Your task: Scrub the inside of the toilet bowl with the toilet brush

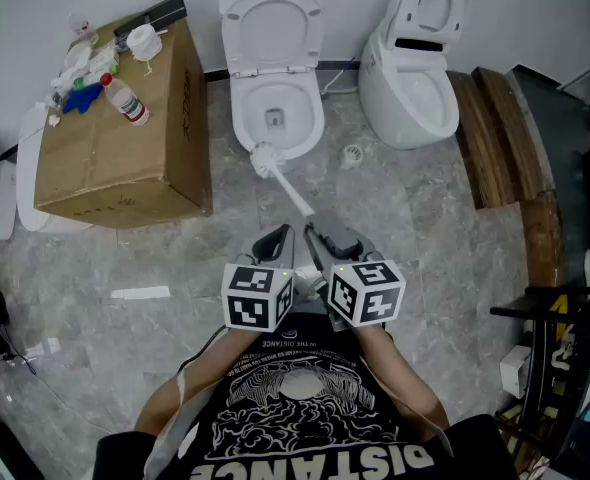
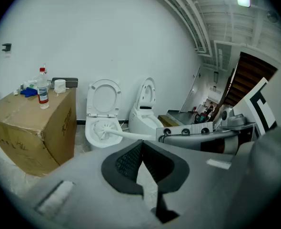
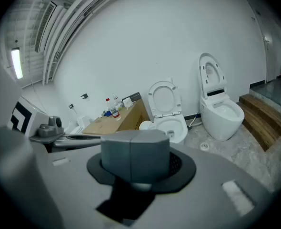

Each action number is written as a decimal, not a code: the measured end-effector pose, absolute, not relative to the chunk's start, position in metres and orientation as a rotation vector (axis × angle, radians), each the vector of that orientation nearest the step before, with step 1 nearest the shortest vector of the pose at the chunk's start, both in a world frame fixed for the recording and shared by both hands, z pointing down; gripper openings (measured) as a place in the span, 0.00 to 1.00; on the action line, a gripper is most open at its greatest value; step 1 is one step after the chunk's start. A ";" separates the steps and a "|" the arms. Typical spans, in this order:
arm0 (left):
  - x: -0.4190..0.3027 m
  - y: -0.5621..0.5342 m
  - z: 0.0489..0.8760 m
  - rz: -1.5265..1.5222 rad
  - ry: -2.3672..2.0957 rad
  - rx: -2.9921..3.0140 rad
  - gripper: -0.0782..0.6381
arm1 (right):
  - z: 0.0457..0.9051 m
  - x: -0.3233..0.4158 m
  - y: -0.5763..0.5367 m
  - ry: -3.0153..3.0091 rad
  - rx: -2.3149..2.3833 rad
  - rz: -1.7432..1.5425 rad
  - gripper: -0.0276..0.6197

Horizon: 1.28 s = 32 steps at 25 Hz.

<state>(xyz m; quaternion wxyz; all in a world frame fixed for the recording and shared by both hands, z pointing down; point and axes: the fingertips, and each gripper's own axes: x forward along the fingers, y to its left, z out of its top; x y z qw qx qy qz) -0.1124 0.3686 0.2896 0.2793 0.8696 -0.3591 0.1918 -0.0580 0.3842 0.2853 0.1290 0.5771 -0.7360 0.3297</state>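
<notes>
A white toilet (image 1: pixel 275 118) stands against the far wall with its seat and lid raised. The toilet brush (image 1: pixel 267 158) has its white head resting on the front rim of the bowl, and its handle slants back toward me. My right gripper (image 1: pixel 325 240) is shut on the handle's grey end, which fills the right gripper view (image 3: pixel 135 161); the brush head (image 3: pixel 145 125) shows just past it. My left gripper (image 1: pixel 275 238) hangs beside the right one, shut on nothing, its pads meeting (image 2: pixel 141 149). In the left gripper view, the brush (image 2: pixel 102 129) lies over the bowl (image 2: pixel 100 137).
A cardboard box (image 1: pixel 125 138) with bottles on top stands left of the toilet. A second toilet (image 1: pixel 410 78) is to the right, with wooden steps (image 1: pixel 500 138) beyond it. A floor drain (image 1: pixel 351 154) lies between the toilets. A white fixture (image 1: pixel 25 178) sits far left.
</notes>
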 end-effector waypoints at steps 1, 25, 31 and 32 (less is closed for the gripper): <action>-0.114 0.368 0.290 0.516 -0.959 2.334 0.10 | 0.285 -0.059 0.384 -2.137 1.681 0.957 0.27; -0.117 0.296 0.307 0.516 -0.986 2.286 0.10 | 0.303 -0.056 0.309 -2.157 1.622 1.024 0.28; -0.101 0.242 0.313 0.497 -1.038 2.224 0.10 | 0.306 -0.042 0.252 -2.213 1.519 1.036 0.28; -0.096 0.235 0.316 0.499 -1.036 2.215 0.10 | 0.308 -0.036 0.244 -2.213 1.511 1.042 0.28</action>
